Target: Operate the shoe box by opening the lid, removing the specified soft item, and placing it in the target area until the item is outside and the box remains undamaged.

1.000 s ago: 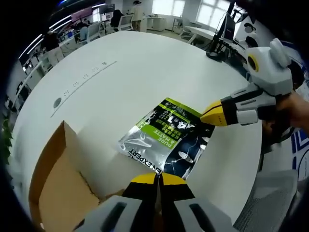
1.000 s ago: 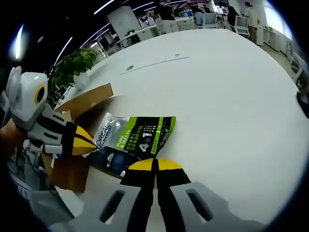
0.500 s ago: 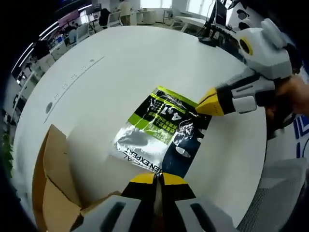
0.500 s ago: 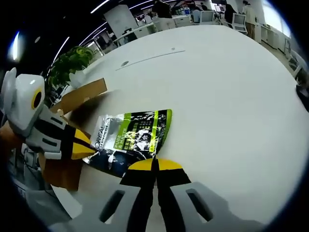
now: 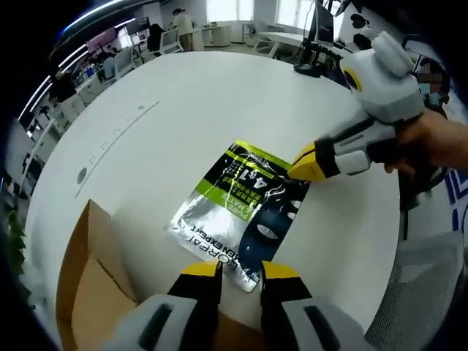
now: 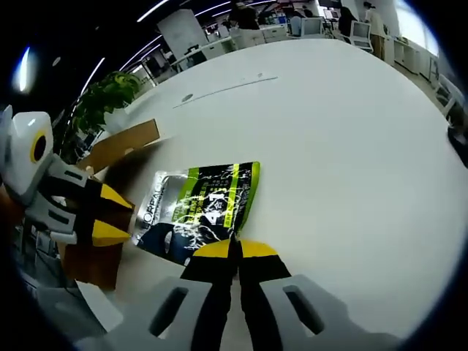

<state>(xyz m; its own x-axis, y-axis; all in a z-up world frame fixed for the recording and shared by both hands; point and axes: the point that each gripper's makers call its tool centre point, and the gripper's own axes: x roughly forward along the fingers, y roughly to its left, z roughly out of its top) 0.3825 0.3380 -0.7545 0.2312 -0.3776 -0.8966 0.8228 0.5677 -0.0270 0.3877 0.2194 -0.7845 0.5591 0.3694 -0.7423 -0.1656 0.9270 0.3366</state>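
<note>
Round white worktop (image 5: 183, 102) in open-plan office, desks behind. Brown cardboard shoe box (image 5: 88, 285) at edge. Glossy black-green foil sachet (image 5: 238, 201) flat on worktop beside box. Left hand-held gripper (image 5: 240, 272) released, jaws apart. Right hand-held gripper (image 6: 235, 250) clenched on sachet edge.

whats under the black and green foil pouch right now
The black and green foil pouch lies flat on the white round table, beside the open brown cardboard box. Only bare tabletop shows around its edges; whatever might sit directly beneath it is covered.

silver, lime and black pouch (image 5: 239, 210), brown box (image 5: 84, 281), white table (image 5: 190, 110)
</note>
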